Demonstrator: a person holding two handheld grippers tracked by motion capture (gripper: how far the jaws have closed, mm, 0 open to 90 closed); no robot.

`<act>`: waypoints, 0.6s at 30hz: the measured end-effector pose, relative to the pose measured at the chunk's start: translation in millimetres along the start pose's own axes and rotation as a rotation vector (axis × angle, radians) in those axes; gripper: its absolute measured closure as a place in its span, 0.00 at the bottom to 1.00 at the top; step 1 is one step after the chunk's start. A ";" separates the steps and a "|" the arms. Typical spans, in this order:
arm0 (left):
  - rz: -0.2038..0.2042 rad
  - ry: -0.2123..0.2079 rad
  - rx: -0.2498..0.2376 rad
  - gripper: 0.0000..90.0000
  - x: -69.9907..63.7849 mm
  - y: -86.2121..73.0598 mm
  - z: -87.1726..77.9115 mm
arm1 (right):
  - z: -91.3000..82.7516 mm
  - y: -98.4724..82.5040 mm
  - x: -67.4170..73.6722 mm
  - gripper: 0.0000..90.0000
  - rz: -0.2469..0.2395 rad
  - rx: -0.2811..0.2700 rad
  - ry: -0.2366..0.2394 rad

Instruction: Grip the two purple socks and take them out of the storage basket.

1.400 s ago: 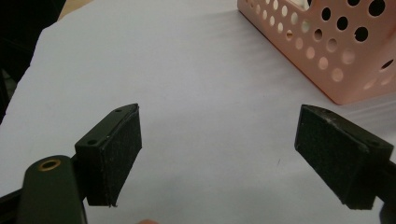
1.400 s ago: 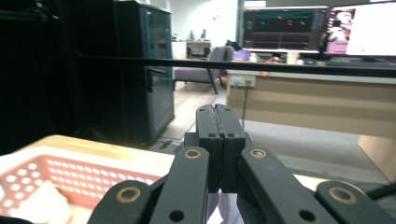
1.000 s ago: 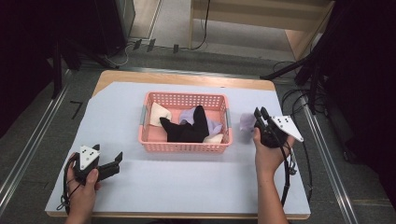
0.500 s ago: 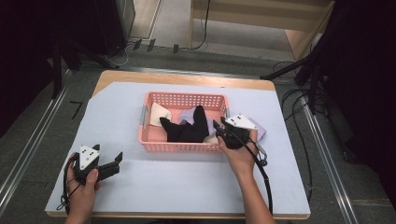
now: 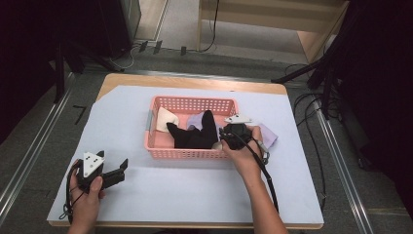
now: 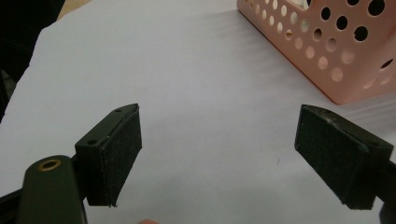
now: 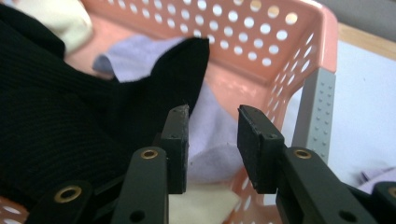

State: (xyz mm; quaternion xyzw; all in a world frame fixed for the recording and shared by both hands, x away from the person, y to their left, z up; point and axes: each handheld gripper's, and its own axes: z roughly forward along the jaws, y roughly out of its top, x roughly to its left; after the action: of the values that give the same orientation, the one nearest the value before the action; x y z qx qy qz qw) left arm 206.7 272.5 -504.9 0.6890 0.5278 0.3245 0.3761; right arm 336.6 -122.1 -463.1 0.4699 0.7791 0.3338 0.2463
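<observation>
Your right gripper (image 5: 221, 138) is in over the right end of the pink basket (image 5: 160, 152), middle of the high view, and this looks like the reach-in step: you're going for a piece of cloth, nothing lifted yet. In the right gripper view the jaws stand part open with a narrow gap between the pads (image 7: 178, 148), and nothing is pinched; through that gap you see the lilac cloth (image 7: 210, 151) lying on the basket floor. The black cloth (image 7: 60, 116) bulks up at the left of that frame, its edge just beside your left-hand pad, and a cream cloth (image 7: 60, 18) sits in the upper left corner, with another pale piece low in the centre. A further lilac piece (image 5: 267, 135) lies on the white sheet just right of the basket in the high view.

Your left gripper (image 5: 114, 174) rests at the lower left of the high view, well apart from the basket, jaws wide open over bare white table cover (image 6: 187, 84), holding nothing.

Next move, as I judge it: push the tips down until one layer sits between the pads, then close. Mind the black edge, or you may well take two cloths at once
</observation>
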 end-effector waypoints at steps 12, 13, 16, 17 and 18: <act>0.002 -0.004 0.000 0.18 0.2 0.0 0.0 | 16.9 10.9 15.6 0.58 -0.151 0.183 -0.123; 0.002 -0.005 0.001 0.18 0.1 0.0 0.0 | 18.5 11.2 17.3 0.58 -0.170 0.202 -0.140; 0.002 -0.008 0.004 0.18 0.2 0.1 -0.4 | 24.4 10.0 21.3 0.61 -0.269 0.248 -0.200; 0.002 -0.009 0.002 0.18 0.0 0.1 -0.4 | 25.2 9.7 21.2 0.63 -0.294 0.248 -0.211; 0.002 -0.010 -0.003 0.18 0.0 -0.1 -0.2 | 24.7 10.3 20.1 0.69 -0.281 0.249 -0.214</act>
State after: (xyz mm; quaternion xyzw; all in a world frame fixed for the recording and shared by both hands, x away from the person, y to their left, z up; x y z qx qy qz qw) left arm 206.4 272.5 -504.9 0.6905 0.5249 0.3219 0.3795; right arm 351.0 -93.5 -473.0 0.4161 0.8417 0.1454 0.3119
